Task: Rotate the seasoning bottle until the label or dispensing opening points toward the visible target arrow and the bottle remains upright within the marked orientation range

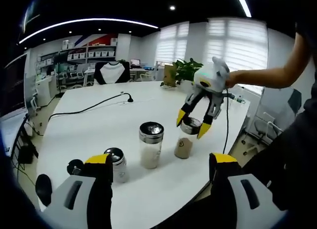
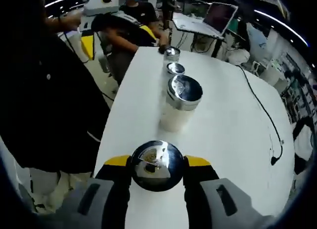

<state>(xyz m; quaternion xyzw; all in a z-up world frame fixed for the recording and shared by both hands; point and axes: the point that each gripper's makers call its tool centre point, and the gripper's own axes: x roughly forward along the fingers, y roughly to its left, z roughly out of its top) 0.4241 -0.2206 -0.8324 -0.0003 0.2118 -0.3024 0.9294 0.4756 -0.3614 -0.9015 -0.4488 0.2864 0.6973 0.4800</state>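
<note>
Three lidded bottles stand on the desk [image 1: 99, 125]. Right gripper [image 2: 157, 165] jaws pinch the brown-filled bottle [image 1: 185, 140] at its chrome lid [image 2: 157, 164]: slick, probably light glass; grip below the lid. Left gripper [image 1: 161, 162] jaws spread, empty.

Both grippers are white-bodied with black jaws tipped yellow: the right gripper [image 1: 194, 123], the left gripper [image 1: 161, 164]. The person wears dark clothing.
</note>
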